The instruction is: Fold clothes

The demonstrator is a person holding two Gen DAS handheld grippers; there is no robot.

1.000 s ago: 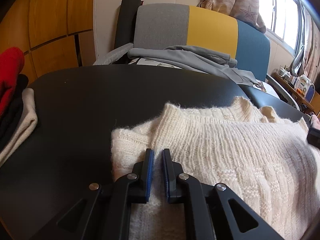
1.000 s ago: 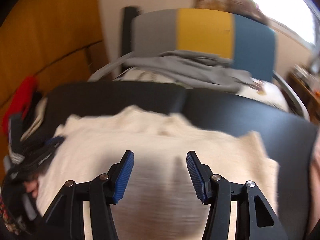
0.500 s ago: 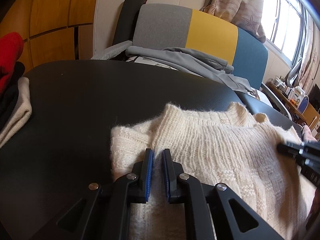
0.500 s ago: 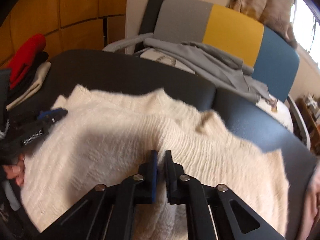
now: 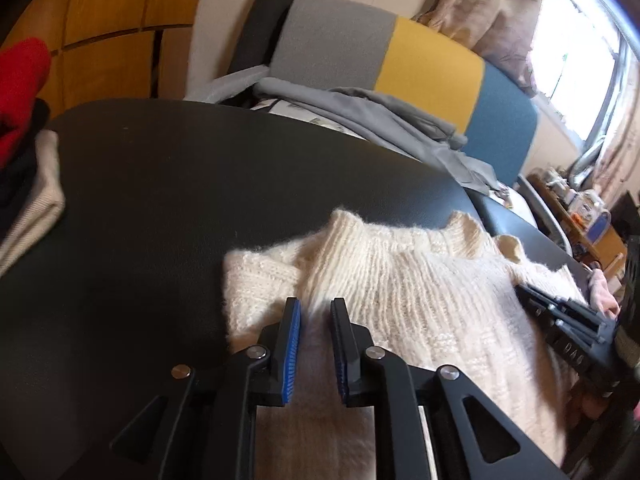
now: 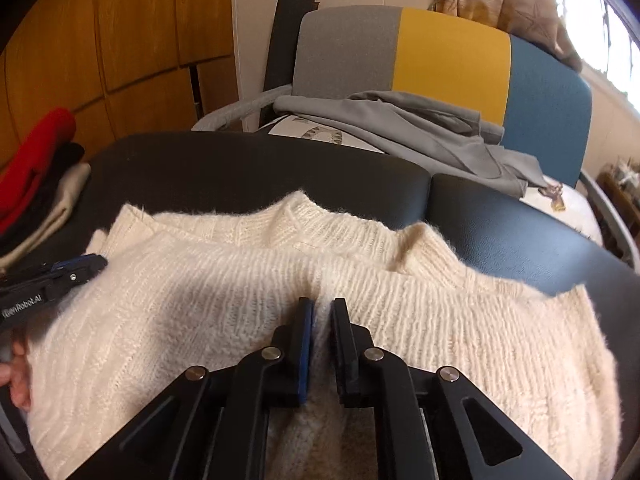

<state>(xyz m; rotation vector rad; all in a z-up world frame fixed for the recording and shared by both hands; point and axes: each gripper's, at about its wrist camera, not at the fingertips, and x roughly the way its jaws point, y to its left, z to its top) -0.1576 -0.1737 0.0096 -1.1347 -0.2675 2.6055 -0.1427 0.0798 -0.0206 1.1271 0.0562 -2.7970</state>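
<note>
Since half a second ago our left gripper (image 5: 315, 309) has parted slightly: blue pads now stand a little apart with cream knit between them, so whether it pinches we cannot tell. Right gripper (image 6: 322, 312) stays nearly closed, pinching a ridge of the cream sweater (image 6: 248, 288) at mid-body.

Left wrist view alone shows the window (image 5: 580, 60) at far right, the cluttered shelf (image 5: 576, 204) below it, and the right gripper (image 5: 560, 312) lying on the sweater (image 5: 420, 280) from the right. Right wrist view alone shows the sweater's full width, its right edge, the seam between the two dark table (image 6: 240, 168) sections, and the left gripper (image 6: 60, 276) coming in over the left edge.

Sweater lies flat on the table (image 5: 180, 200), long axis left to right, ribbed collar pointing to the far side. Left gripper sits near the sweater's left edge.

Room: at left, bare dark tabletop between the sweater and the stacked clothes (image 6: 40, 176) (red, black, beige). Far side has a bare strip before the table edge, then the chair (image 6: 440, 60) with grey garment (image 6: 420, 128). At right, a narrow bare margin past the sweater's edge.
</note>
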